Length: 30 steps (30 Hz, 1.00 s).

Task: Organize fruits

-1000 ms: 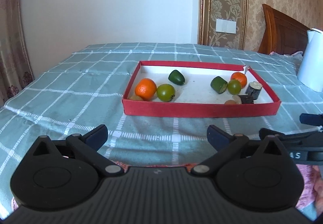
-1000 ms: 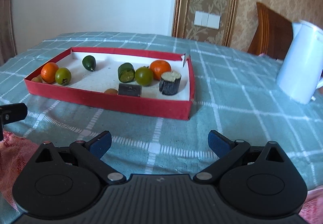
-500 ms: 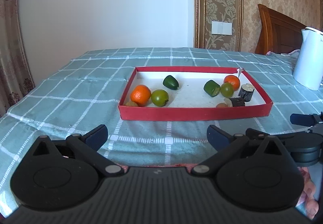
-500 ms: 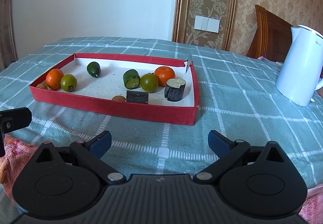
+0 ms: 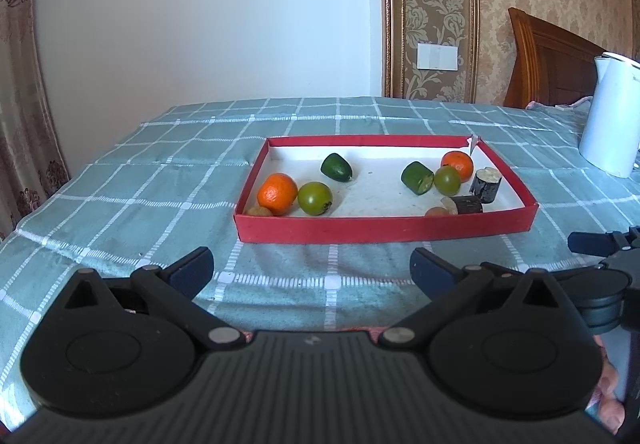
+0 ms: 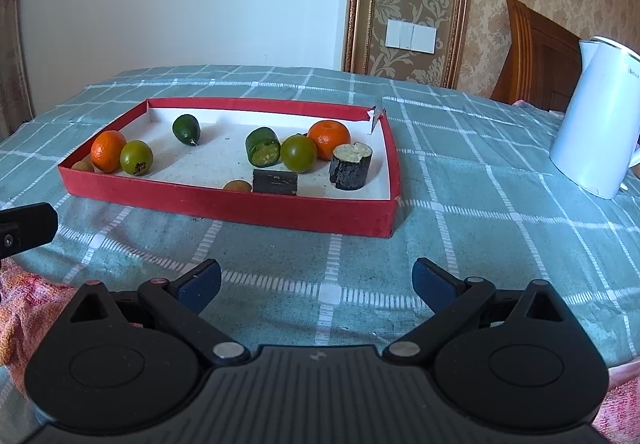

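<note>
A red tray [image 5: 384,230] [image 6: 224,203] with a white floor lies on the checked tablecloth. It holds two oranges [image 5: 277,193] [image 6: 329,134], two round green fruits [image 5: 315,197] [image 6: 298,152], two dark green pieces [image 5: 336,167] [image 6: 263,147], two dark cut chunks [image 5: 485,184] [image 6: 351,166] and small brown fruits [image 6: 237,185]. My left gripper [image 5: 312,268] is open and empty, in front of the tray. My right gripper [image 6: 316,280] is open and empty, also short of the tray.
A white kettle [image 6: 596,115] [image 5: 610,123] stands on the table to the right of the tray. A wooden chair back [image 6: 536,43] is behind it. A pink cloth [image 6: 20,308] lies at the near left edge.
Both grippers have pulled back and risen from the tray, which now looks smaller and farther. Both stay open. The fruits have not moved.
</note>
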Available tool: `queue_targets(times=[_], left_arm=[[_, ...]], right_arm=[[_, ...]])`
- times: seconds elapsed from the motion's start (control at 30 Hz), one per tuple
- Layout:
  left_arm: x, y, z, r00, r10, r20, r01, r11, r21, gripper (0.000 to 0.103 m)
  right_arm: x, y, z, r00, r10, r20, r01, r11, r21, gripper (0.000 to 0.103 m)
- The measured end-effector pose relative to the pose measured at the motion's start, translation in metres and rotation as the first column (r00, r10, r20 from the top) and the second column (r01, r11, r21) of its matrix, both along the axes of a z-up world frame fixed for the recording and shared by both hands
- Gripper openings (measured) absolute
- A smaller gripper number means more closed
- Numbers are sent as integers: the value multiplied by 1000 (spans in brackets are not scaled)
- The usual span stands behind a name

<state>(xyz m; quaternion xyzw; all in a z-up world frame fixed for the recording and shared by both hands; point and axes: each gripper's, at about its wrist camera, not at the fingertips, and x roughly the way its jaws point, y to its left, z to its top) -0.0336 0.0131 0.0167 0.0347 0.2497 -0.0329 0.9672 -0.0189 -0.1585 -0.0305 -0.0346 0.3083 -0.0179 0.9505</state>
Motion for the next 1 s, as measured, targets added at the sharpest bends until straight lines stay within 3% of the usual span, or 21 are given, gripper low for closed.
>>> queue_targets(times=[1.0], left_arm=[[12, -5, -7, 1000, -8, 10, 8, 999, 34, 103]], right_arm=[[10, 2, -6, 1000, 9, -20, -9, 1000, 4, 102]])
